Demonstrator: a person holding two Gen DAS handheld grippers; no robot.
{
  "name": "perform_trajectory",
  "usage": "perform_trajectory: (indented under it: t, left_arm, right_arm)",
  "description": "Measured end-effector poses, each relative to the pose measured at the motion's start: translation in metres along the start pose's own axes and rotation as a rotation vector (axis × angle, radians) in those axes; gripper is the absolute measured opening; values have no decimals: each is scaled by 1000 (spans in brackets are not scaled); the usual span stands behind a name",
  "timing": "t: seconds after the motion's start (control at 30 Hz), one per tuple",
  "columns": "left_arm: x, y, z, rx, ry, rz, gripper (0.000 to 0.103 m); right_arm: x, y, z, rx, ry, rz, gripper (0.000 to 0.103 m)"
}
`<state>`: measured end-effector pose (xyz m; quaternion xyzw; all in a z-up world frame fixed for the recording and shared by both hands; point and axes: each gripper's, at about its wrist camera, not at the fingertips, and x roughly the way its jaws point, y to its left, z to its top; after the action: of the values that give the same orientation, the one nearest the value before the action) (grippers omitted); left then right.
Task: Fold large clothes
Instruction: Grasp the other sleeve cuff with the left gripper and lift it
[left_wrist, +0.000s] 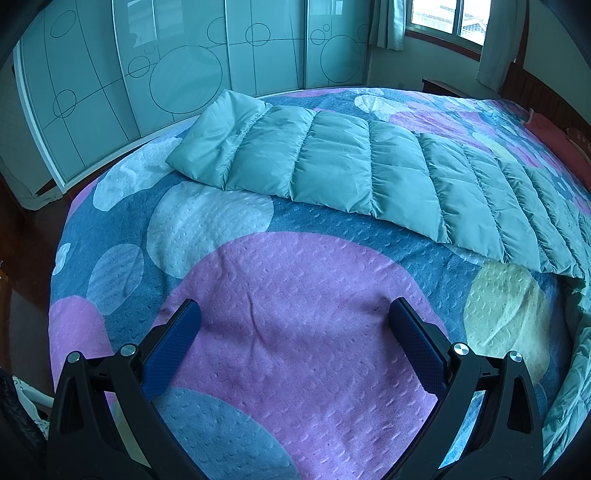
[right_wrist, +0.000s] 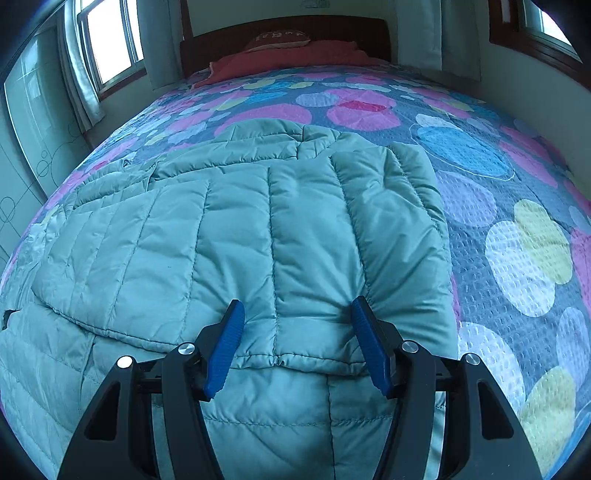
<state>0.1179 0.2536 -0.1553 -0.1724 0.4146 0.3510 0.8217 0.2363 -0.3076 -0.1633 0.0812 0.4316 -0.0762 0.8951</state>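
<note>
One pale green quilted down jacket (right_wrist: 236, 240) lies spread on the bed, over the circle-patterned bedspread (right_wrist: 517, 206), its collar end toward the headboard (right_wrist: 284, 37) and its hem end nearest the cameras. Folding appears to be at an early to middle stage: in the right wrist view one sleeve (right_wrist: 402, 236) is already laid in over the jacket's body, with its cuff edge resting on the lower panels, while in the left wrist view the other sleeve (left_wrist: 351, 162) stretches out flat and straight away from the body, across the bedspread toward the wardrobe doors (left_wrist: 166, 62), and looks not yet folded. By this reading, what remains is to bring that second sleeve in and then to double the body over itself. The right gripper (right_wrist: 297, 312) stands with its blue-padded jaws spread over the folded sleeve's cuff edge, pinching nothing; whether its tips touch the fabric cannot be told. The left gripper (left_wrist: 295, 306) is likewise spread wide and empty, above bare bedspread beside the jacket and well apart from the outstretched sleeve. Count: one jacket, two sleeves (one folded in, one extended), two grippers, one bed. Beyond the jacket, at the headboard, lie one reddish blanket (right_wrist: 295, 59) and one pillow (right_wrist: 280, 38); two windows (right_wrist: 110, 40) flank the bed.
</note>
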Motion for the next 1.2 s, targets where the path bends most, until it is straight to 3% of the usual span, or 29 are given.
perform_trajectory:
  t: [0.13,0.27,0.43,0.53,0.6,0.8,0.87,0.93,1.03,1.2]
  left_arm:
    - [1,2,0,-10,12,-15,101]
    - [0,11,5,-43,21,-80,101]
    - [7,30,24,-143,-21,-238,101]
    - [23,53,41,-258,-50,-366,101]
    - [34,67,50,-337,-57,-405,100]
    - [53,82,69,-417,-91,-410,76]
    - [57,82,73,-431,-95,-413,61]
    - [63,86,76,-471,-94,-413,36]
    - [70,92,79,-493,-80,-412,10]
    - [53,66,93,-380,-135,-376,4]
  right_arm:
    - [0,-1,-2,2,-9,4,61]
    - [0,-1,-3,-1,-10,3,62]
    - [-1,0,-4,-5,-17,10,65]
    - [-1,-1,-4,-2,-21,16,65]
    - [-1,-1,-4,1,-23,19,65]
    - [-1,0,-5,1,-26,19,66]
    - [-1,0,-5,1,-26,20,67]
    - [-1,0,-5,2,-26,20,67]
    - [-1,0,-5,1,-26,20,67]
    - [-2,0,-6,2,-27,20,67]
